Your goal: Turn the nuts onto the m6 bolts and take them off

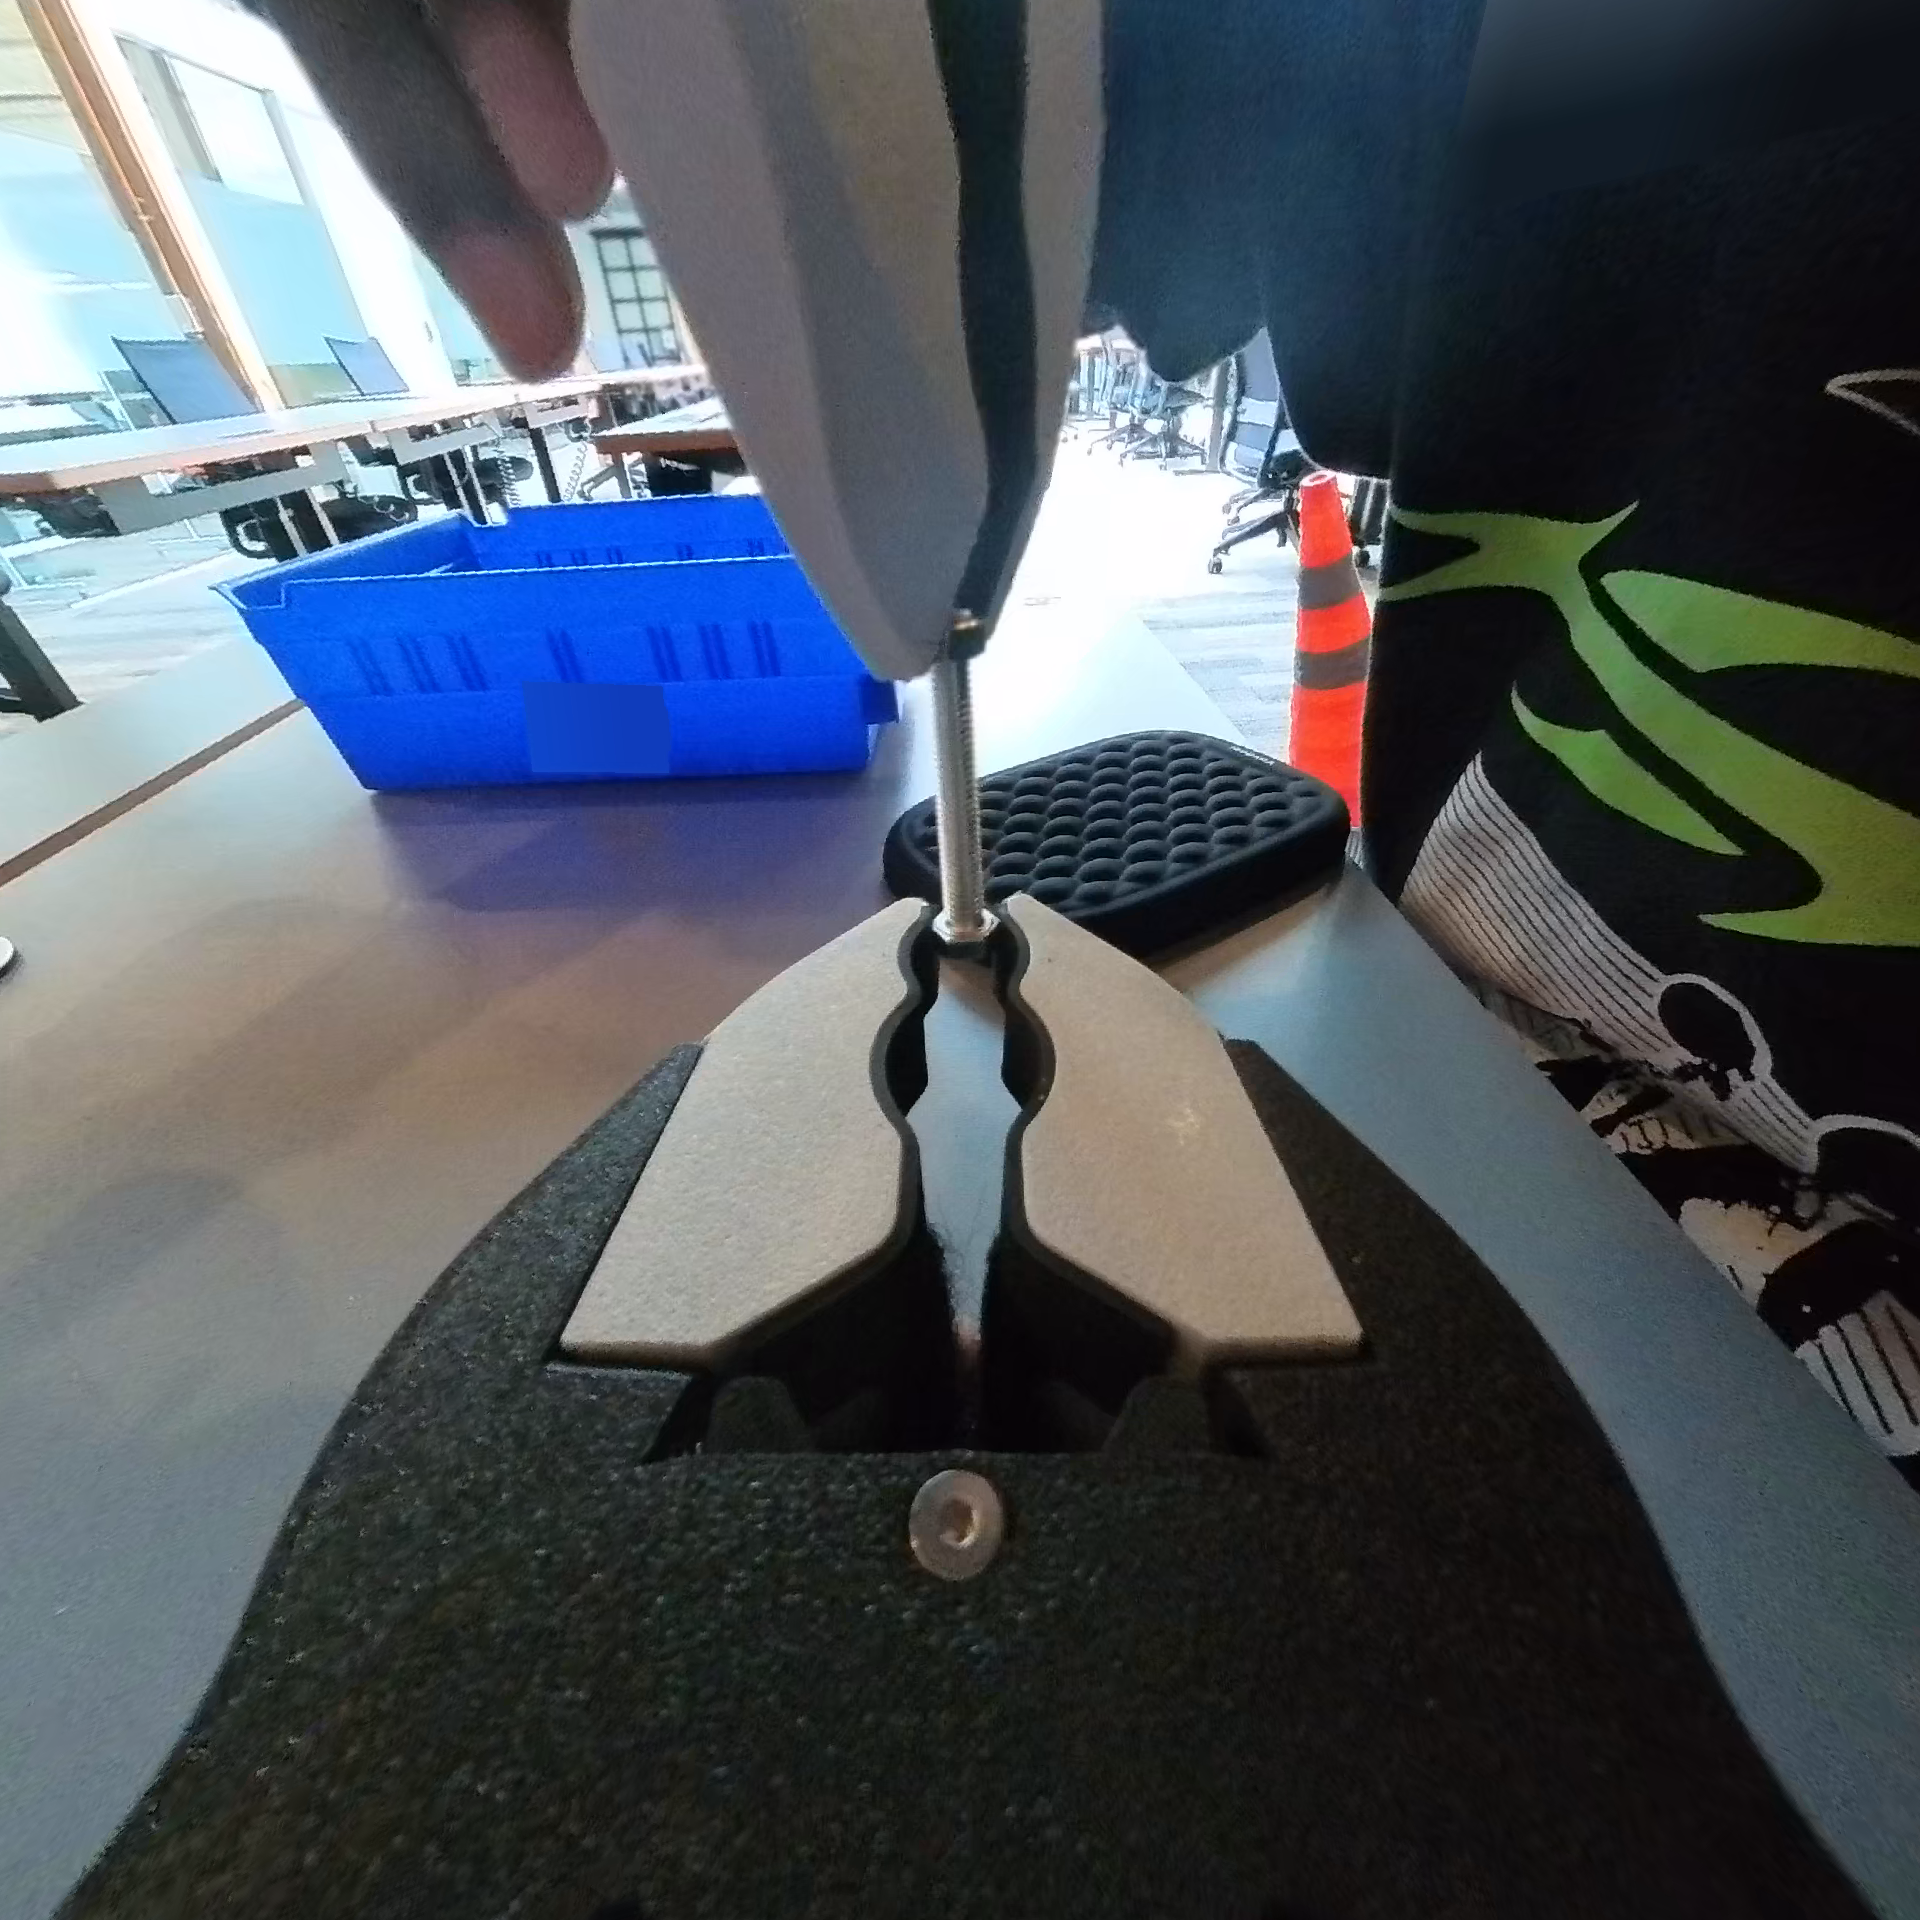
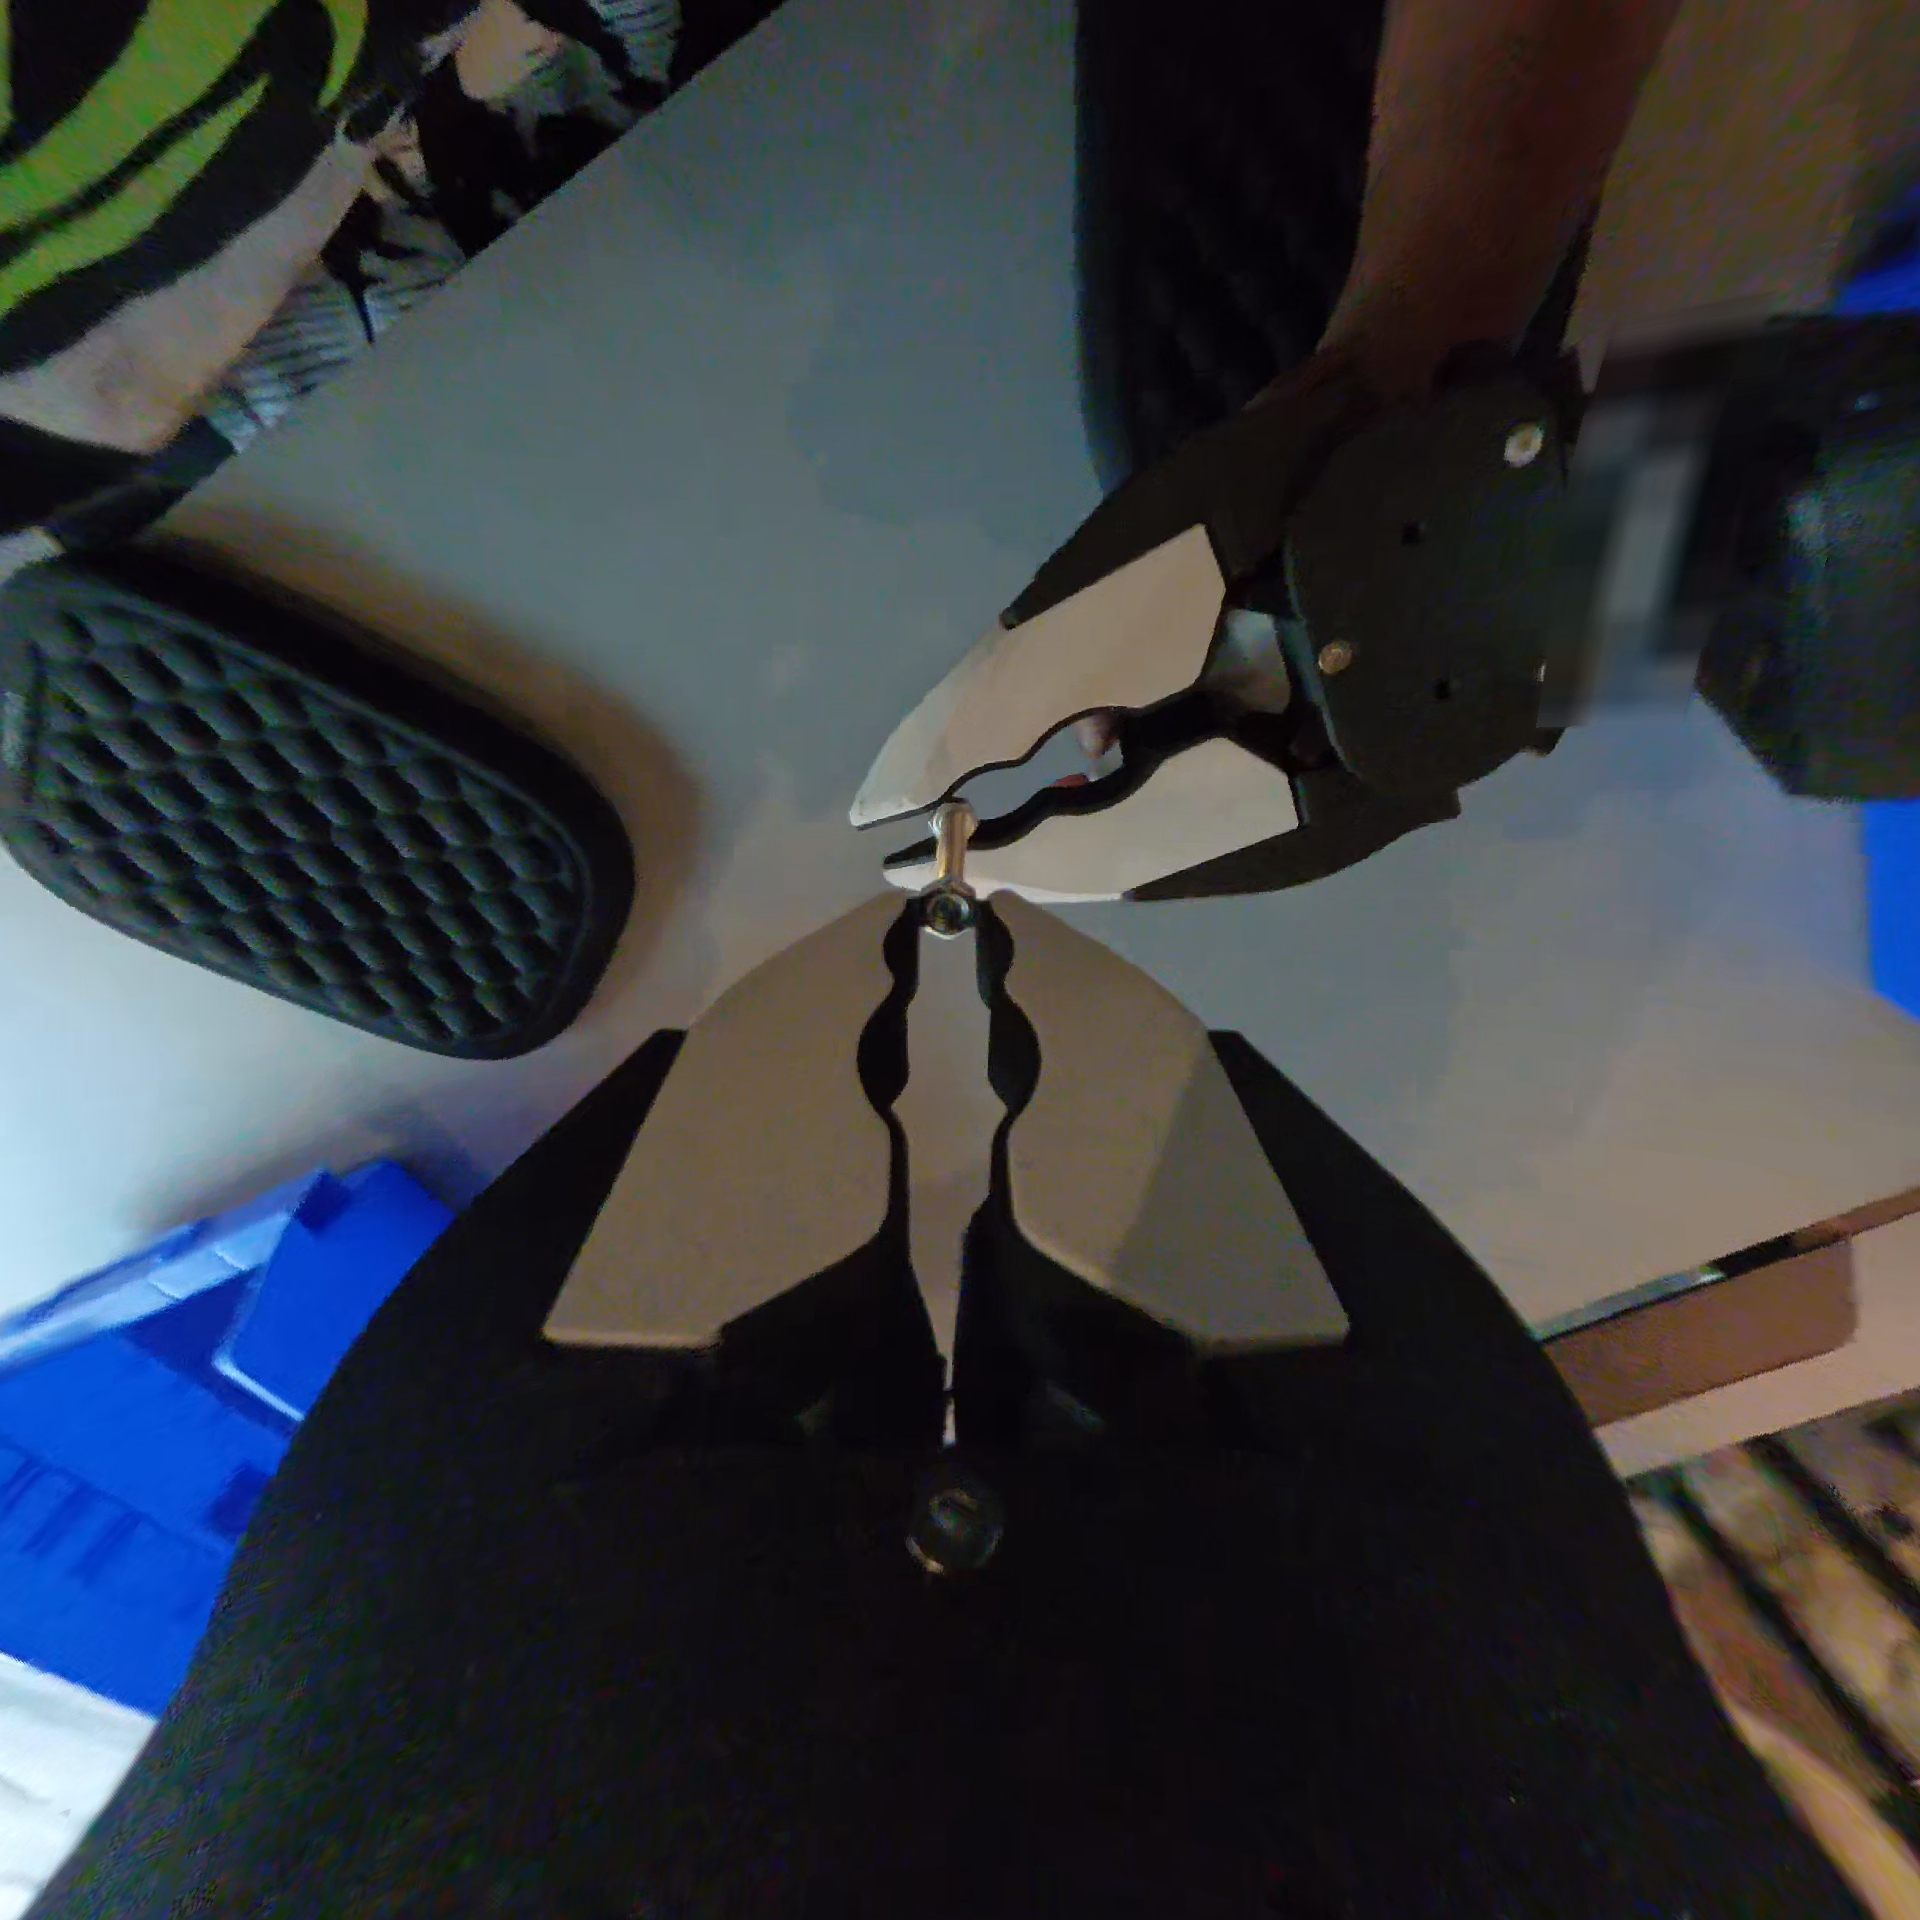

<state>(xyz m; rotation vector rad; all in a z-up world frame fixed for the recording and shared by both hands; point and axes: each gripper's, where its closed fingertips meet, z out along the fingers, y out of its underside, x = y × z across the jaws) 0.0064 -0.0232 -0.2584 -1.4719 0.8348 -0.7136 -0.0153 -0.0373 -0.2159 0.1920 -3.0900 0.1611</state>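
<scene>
Your left gripper (image 1: 966, 928) is clamped on the nut (image 1: 965, 926) right at its tips, while your right gripper (image 2: 948, 914) pinches the bolt (image 1: 954, 790) head.

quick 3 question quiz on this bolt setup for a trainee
1. True or false: the blue bin sits on top of the black honeycomb mat.
2. What is the left gripper clamped on? A) a nut B) a spring C) a screwdriver
3. Fill in: the bolt runs from the left gripper to the ____ gripper.
Key: 1 false, they lie apart; 2 A, the nut; 3 right.
</scene>
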